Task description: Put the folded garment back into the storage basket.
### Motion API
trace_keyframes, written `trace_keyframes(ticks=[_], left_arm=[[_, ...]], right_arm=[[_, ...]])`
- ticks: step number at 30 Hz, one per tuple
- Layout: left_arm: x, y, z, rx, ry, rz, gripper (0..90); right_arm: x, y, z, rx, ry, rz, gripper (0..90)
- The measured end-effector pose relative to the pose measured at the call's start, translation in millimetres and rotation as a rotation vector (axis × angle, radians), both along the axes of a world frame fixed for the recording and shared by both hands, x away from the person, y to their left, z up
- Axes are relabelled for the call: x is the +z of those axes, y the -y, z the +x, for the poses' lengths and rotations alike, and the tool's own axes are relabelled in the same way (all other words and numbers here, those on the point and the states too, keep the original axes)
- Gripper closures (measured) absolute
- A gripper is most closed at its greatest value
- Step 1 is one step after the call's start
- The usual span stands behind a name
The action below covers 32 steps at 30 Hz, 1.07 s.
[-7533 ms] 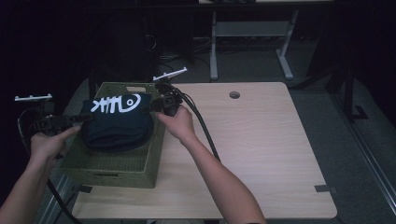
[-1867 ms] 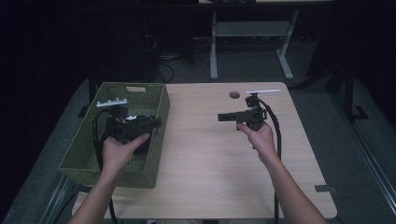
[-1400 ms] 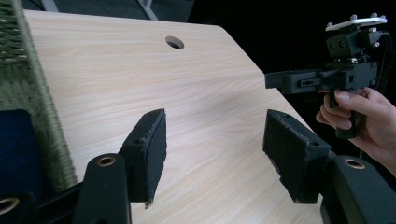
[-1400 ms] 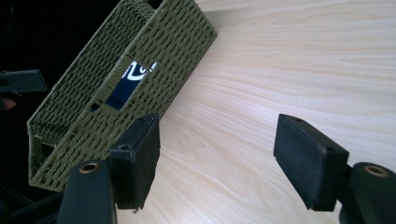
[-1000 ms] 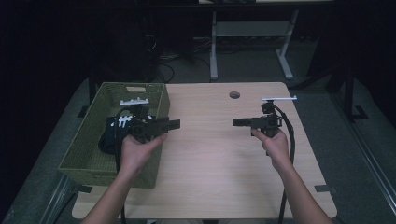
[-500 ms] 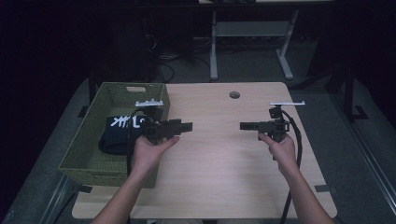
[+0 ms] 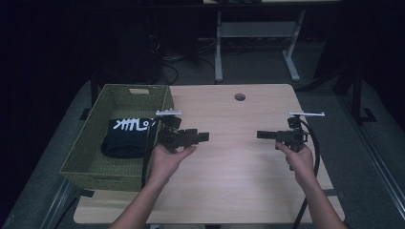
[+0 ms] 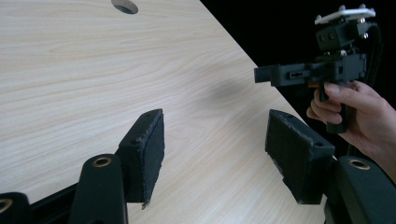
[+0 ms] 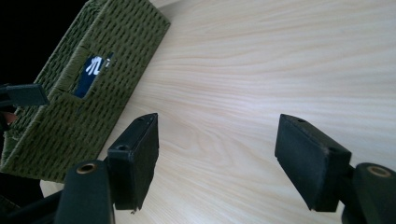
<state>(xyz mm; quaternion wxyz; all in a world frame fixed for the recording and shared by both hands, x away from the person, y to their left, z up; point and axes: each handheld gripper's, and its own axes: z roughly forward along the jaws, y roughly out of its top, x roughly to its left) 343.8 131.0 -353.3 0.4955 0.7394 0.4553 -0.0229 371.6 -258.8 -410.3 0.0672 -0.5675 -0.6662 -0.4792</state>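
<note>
Dark floor and the legs of another desk surround a pale wooden counter [image 7: 229,191] seen from above. At its left edge sits a green woven basket [image 7: 90,157] with a cut-out handle in its far wall. Inside the basket lies a folded dark blue cloth [image 7: 126,138] with white markings, resting on the basket floor toward the right wall.

Just right of the basket, the person's left forearm comes up from the bottom edge, and the left hand [image 7: 167,160] holds the left gripper [image 7: 204,137] level above the counter, pointing right. Its cable trails down beside the wrist, over the basket's near corner. From the left gripper view, its two padded jaws stand wide apart with bare wood between them; it grasps nothing and touches nothing.

Open counter lies between the two grippers, with a round hole [image 7: 239,97] near the far edge.

On the right, the right forearm rises from the bottom edge, and the right hand [image 7: 298,157] holds the right gripper [image 7: 261,135] level, pointing left toward the other one, well apart from it. Its cable loops down past the wrist. From the right gripper view, its jaws are also spread wide, empty, above bare wood, with the basket off to the side.
</note>
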Motion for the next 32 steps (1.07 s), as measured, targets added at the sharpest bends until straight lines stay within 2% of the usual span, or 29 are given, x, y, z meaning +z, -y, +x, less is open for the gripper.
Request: trace_keyframes(ticks=[8,15,23,26,32], left_arm=[[-13.5,9.0,-2.0,-0.009,-0.023,0.003,36.9],[-23.5,12.4,-3.9,0.0,-0.027,0.005,36.4],[-43.0,18.7,-8.0,0.005,-0.041,0.008,35.5],[-49.6,23.2,-7.4,-0.004,-0.059,0.005,35.4],[-52.6,29.7,-7.5,-0.02,-0.059,0.005,34.9]], right_arm=[[-9.5,17.9,-9.2,-0.026,-0.018,-0.001,29.8],[-19.8,30.8,-16.4,-0.039,-0.029,0.001,29.7],[-24.5,43.2,-25.2,-0.042,-0.032,0.003,29.0],[-26.9,46.8,-29.3,-0.045,-0.038,0.003,28.4],[-28.9,52.6,-37.0,-0.049,-0.033,0.002,27.9]])
